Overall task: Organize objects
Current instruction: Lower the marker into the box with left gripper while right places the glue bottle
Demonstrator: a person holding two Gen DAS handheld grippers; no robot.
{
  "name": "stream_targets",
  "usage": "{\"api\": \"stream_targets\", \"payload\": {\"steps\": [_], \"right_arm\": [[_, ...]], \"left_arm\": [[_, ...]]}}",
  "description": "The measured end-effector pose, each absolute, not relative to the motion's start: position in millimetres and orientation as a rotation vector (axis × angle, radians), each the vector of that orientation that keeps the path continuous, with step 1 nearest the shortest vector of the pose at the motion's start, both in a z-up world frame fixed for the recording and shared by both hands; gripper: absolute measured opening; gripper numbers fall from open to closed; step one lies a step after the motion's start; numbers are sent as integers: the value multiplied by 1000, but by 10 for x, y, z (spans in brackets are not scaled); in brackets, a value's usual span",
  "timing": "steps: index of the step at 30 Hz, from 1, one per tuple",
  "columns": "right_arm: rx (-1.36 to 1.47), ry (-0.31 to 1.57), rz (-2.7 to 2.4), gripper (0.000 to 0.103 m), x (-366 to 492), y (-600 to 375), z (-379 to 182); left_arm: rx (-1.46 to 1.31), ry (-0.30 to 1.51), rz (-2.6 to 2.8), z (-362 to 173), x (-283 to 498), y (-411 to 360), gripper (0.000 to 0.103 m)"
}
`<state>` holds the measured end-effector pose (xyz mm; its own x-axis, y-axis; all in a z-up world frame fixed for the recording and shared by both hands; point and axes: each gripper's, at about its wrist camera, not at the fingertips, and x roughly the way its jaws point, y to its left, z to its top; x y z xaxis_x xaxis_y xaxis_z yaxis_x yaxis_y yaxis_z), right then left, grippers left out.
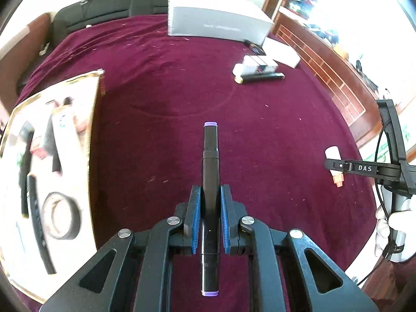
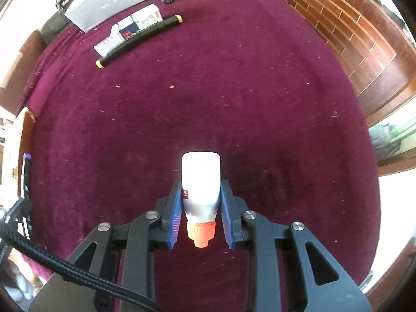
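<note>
In the left wrist view my left gripper (image 1: 210,195) is shut on a black marker with purple end caps (image 1: 210,156), which points forward above the maroon cloth (image 1: 161,119). In the right wrist view the blue pads of my right gripper (image 2: 200,191) press both sides of a white bottle with an orange cap (image 2: 200,179); the cap points back toward the camera. The left wrist view shows that right gripper (image 1: 335,166) at the right edge, with the bottle (image 1: 332,153) in it. A white tray with a gold rim (image 1: 95,109) lies to the left, holding a tape roll (image 1: 62,215) and dark pens.
At the far side of the cloth stand a grey box (image 1: 218,18), a white box (image 1: 283,49), a small carton (image 1: 257,65) and a black pen with gold ends (image 1: 260,77). A wooden slatted rack (image 1: 325,70) borders the right. A white-gloved hand (image 1: 384,228) grips the right handle.
</note>
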<state>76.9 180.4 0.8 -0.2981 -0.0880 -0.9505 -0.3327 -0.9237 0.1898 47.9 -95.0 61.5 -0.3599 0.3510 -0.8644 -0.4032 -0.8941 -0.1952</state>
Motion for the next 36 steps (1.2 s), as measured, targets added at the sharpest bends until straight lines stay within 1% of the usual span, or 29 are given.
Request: {"api": "stream_targets", "payload": {"steps": [8, 17, 25, 31, 36], "right_arm": [[-1790, 711, 2458, 25, 727, 1580, 207], [-1887, 748, 2620, 25, 469, 911, 468], [-2034, 702, 2755, 25, 264, 62, 664], [-2193, 644, 2808, 25, 108, -743, 668], [-2305, 537, 2807, 25, -29, -1390, 574]], "left_arm": [[-1436, -28, 2350, 765, 624, -1465, 11], [-1498, -173, 2465, 817, 769, -2262, 11], [-1592, -239, 2564, 652, 785, -2993, 11], [-1643, -224, 2541, 429, 701, -3194, 12], [-1654, -196, 2511, 316, 554, -3278, 12]]}}
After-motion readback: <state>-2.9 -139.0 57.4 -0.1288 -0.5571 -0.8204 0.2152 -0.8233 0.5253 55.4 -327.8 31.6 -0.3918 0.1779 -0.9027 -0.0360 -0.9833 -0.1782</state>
